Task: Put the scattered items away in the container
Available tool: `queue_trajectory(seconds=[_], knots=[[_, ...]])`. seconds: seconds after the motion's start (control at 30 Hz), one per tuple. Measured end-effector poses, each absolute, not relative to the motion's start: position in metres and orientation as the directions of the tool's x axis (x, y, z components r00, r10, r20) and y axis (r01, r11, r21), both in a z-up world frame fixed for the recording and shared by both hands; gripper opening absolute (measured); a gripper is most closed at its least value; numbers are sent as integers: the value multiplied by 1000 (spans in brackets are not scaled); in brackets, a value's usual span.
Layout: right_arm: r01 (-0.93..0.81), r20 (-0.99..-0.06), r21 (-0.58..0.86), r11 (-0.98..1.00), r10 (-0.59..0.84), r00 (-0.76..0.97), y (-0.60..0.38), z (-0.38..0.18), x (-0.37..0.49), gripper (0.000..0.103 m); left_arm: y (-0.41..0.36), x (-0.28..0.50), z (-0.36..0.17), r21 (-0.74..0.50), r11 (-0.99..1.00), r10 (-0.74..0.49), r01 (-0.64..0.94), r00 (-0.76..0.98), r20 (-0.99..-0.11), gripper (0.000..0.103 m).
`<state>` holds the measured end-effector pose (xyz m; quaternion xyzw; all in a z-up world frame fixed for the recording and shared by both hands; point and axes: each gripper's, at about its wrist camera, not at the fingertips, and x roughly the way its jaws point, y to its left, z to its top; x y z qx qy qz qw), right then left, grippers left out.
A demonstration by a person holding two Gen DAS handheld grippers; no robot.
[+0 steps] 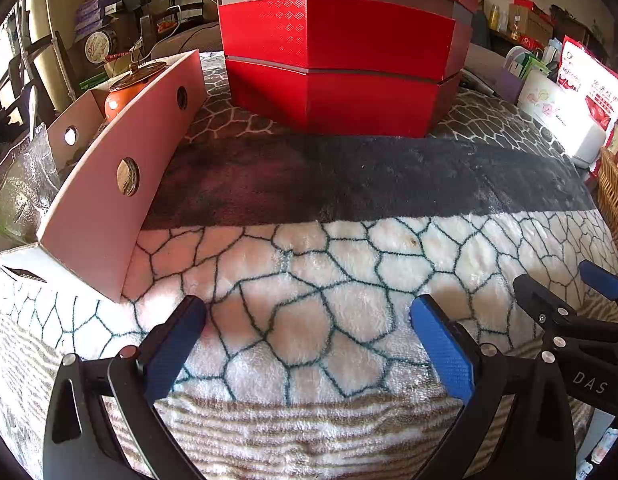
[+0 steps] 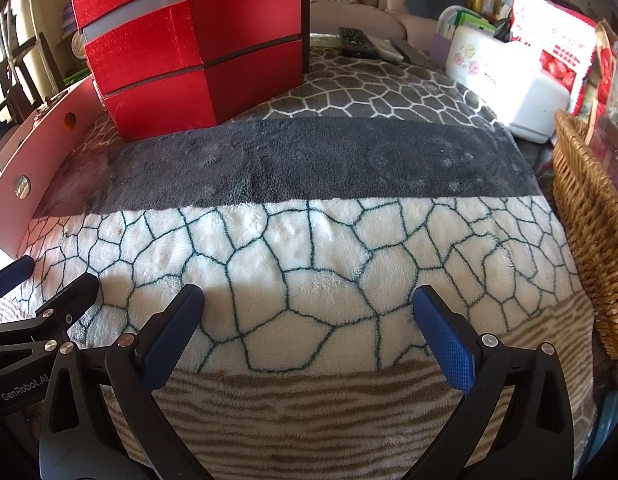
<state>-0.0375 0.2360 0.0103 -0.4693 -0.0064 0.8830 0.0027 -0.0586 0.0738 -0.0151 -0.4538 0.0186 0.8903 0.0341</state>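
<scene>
A pink cardboard box with round holes stands at the left on the patterned blanket; an orange-brown jar shows inside it. The box also shows in the right wrist view. My left gripper is open and empty, low over the blanket. My right gripper is open and empty, just to its right; it shows in the left wrist view, and the left gripper shows in the right wrist view. No loose item lies on the blanket between the fingers.
A tall stack of red boxes stands at the back. A wicker basket stands at the right edge. A white floral container, red packets and remote controls sit at the back right.
</scene>
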Motion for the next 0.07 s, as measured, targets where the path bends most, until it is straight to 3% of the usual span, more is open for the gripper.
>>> queue_trajectory(seconds=[0.07], knots=[[1,-829,-14,-1000,11,-560,236,10,-37,103,74,-59,-15,3,-997,43,-78,-586,-809,103]])
